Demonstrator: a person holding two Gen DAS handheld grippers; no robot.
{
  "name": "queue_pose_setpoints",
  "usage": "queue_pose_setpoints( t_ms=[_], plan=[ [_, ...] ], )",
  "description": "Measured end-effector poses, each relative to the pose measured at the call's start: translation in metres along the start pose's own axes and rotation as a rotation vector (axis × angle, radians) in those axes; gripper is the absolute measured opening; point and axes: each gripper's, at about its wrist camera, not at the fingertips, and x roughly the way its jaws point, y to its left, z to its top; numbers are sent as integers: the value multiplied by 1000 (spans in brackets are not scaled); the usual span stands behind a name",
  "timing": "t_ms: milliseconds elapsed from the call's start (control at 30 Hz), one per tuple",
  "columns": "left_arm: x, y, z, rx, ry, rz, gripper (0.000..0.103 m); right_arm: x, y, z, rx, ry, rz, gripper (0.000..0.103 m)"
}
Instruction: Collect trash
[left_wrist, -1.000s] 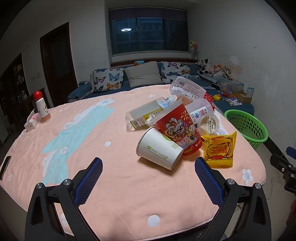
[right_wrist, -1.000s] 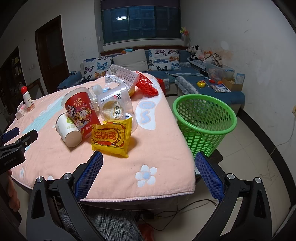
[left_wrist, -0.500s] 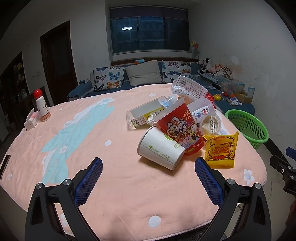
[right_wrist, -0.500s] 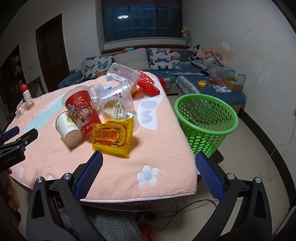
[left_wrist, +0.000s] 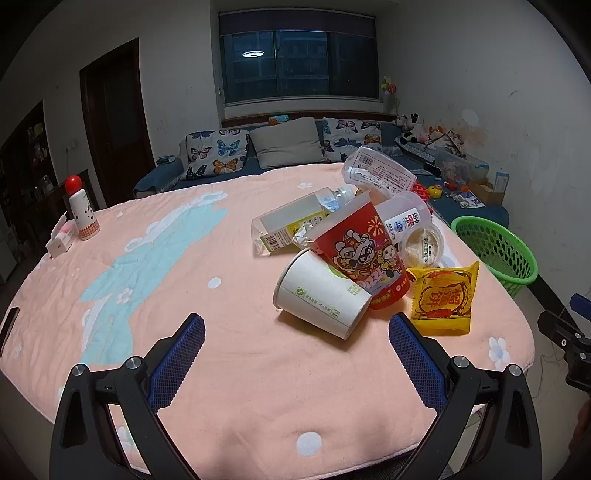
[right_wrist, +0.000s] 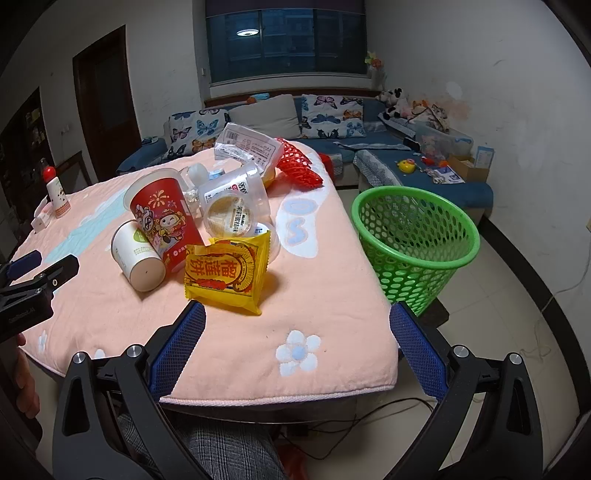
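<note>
The trash sits in one heap toward the right edge of the table (left_wrist: 155, 280), which is covered in a pink quilted cloth. I note a white paper cup (left_wrist: 320, 297) lying on its side with its mouth toward my left gripper, touching a red printed cup (left_wrist: 360, 254) that leans over it. Just right of these lies a yellow snack packet (right_wrist: 225, 275), nearest the front right corner. Behind it a clear lidded tub (right_wrist: 233, 210) rests on its side against the red cup, a flattened clear bottle (left_wrist: 295, 223) lies behind the cups, a clear plastic tray (right_wrist: 248, 147) tops the heap, and a red mesh piece (right_wrist: 298, 166) lies at the far right edge. A green mesh basket (right_wrist: 417, 243) stands on the floor just beside the table's right edge. My left gripper (left_wrist: 295, 354) hovers over the front of the cloth, jaws spread wide, nothing between them. My right gripper (right_wrist: 297, 341) hangs above the front right corner, likewise spread and empty. A white bottle with a red cap (left_wrist: 83, 210) stands at the far left edge.
</note>
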Motion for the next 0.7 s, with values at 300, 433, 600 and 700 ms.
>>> queue_pose_setpoints(
  t_ms=[300,433,600,700],
  plan=[
    [5,1,2,-3,8,-1,97,6,3,2,-9,9,11,99],
    [8,2,3,-4,11,2,97,11,5,3,-19,18,17,99],
    [13,6,5,-8,16,5,97,16,8,6,-33,24,30,99],
    [16,10,8,-16,19,6,97,20,11,7,-46,31,41,99]
  ],
)
